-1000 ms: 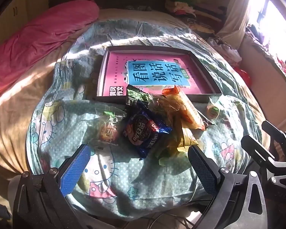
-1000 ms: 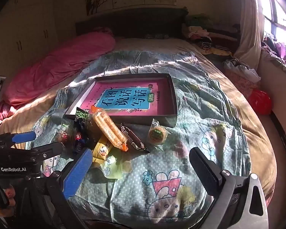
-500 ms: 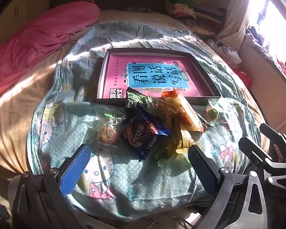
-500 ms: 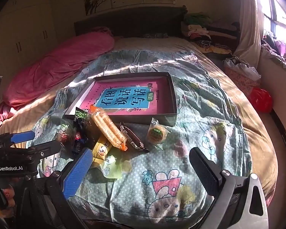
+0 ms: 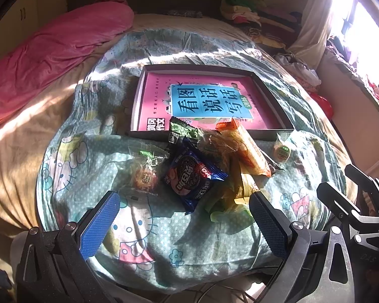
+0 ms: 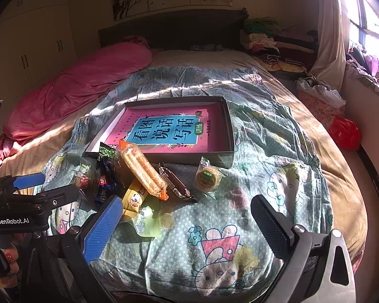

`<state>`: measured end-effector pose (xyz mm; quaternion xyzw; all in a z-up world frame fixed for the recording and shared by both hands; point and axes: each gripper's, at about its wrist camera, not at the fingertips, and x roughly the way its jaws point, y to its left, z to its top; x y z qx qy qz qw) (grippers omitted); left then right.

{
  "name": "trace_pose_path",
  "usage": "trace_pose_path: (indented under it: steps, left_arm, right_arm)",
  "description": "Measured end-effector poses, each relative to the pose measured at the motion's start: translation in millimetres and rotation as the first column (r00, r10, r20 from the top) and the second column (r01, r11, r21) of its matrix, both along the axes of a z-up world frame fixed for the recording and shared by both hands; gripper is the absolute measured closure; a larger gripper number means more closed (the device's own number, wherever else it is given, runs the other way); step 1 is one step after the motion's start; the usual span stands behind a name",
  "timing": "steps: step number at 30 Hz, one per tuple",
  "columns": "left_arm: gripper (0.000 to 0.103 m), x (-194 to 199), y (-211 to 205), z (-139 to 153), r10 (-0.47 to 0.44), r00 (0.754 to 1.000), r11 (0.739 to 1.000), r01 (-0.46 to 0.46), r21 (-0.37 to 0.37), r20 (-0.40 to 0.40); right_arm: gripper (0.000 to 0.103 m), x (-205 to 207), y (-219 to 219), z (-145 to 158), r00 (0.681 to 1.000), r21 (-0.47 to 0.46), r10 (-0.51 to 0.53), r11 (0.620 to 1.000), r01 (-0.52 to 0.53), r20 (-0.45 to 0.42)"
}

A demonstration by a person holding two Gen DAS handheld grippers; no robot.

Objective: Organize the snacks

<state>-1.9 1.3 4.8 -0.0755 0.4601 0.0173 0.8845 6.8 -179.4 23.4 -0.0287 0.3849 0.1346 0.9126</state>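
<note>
A pile of snacks lies on the bed in front of a shallow dark box (image 5: 273,96) (image 6: 228,126) lined with a pink and blue book. The pile holds a blue cookie pack (image 5: 193,176), a clear candy bag (image 5: 145,169), a green packet (image 5: 183,130), an orange cracker sleeve (image 5: 247,149) (image 6: 142,169), a yellow packet (image 6: 134,199), a dark brown bar (image 6: 175,181) and a round green-labelled cake (image 5: 281,151) (image 6: 207,176). My left gripper (image 5: 184,217) is open and empty, just short of the pile. My right gripper (image 6: 184,222) is open and empty, to the right of the pile.
The bed has a patterned cartoon sheet (image 6: 278,151). A pink quilt (image 5: 50,50) lies along the left. Clothes (image 6: 270,43) are heaped at the headboard. A red bag (image 6: 346,131) sits on the floor at the right. The bed's near edge is just under both grippers.
Both grippers have drifted slightly forward toward the snack pile. Their jaws stay open and nothing has been picked up.
</note>
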Motion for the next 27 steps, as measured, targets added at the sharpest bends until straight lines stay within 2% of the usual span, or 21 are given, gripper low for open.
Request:
trace_pose_path:
  steps: [27]
  left_arm:
    - [0.002, 1.1, -1.4, -4.0, 0.001, 1.0, 1.0, -0.002, -0.001, -0.005]
  right_arm:
    - [0.001, 4.9, -5.5, -6.2, 1.0, -0.001, -0.025, 1.0, 0.025, -0.015]
